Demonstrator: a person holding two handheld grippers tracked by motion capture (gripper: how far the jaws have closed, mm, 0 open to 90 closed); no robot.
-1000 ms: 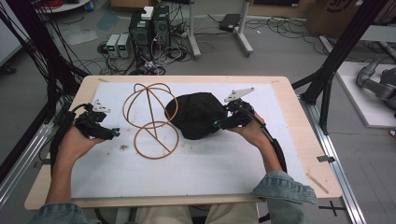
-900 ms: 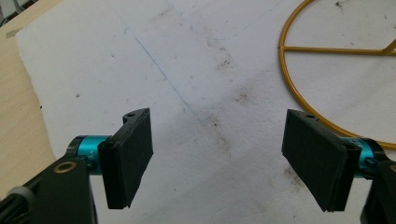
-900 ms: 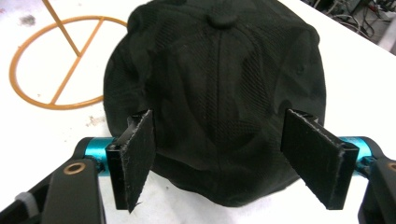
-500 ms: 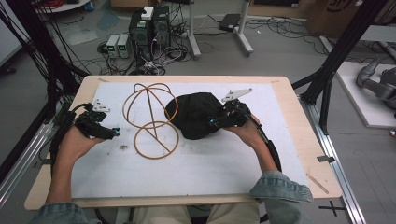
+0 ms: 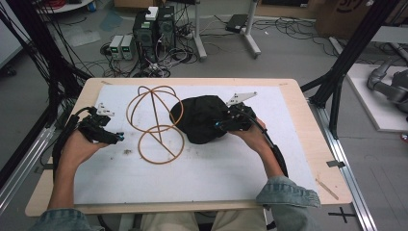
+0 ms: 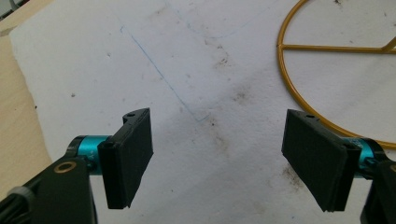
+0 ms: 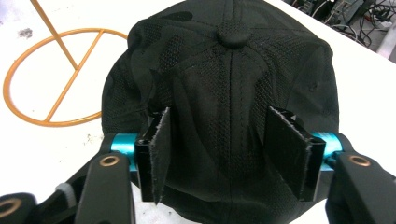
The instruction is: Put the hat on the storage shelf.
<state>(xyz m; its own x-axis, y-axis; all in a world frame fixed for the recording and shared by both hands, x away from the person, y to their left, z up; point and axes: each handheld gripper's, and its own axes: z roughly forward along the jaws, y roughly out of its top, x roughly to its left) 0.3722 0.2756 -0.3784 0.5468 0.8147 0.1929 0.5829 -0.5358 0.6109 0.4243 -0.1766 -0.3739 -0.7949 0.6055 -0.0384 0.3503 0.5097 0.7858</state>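
A black cap [image 5: 202, 119] lies near the middle of the surface [image 5: 288, 159], a little toward the far edge, crown up with its top button [image 7: 235, 33] showing in the right gripper view. The right claw [image 5: 220, 125] sits against the cap's right side; its 2 jaws have just been closing and now straddle a fold of the crown fabric, the pads at the cloth on either side, though whether they press it yet I cannot tell. Just left of the cap stands a gold wire frame [image 5: 156, 125], its round base ring flat on the white sheet and its upper hoops reaching behind the cap's left edge. The left claw [image 5: 118, 137] rests near the left edge of the surface, jaws spread wide over bare, stained sheet, well apart from the cap.
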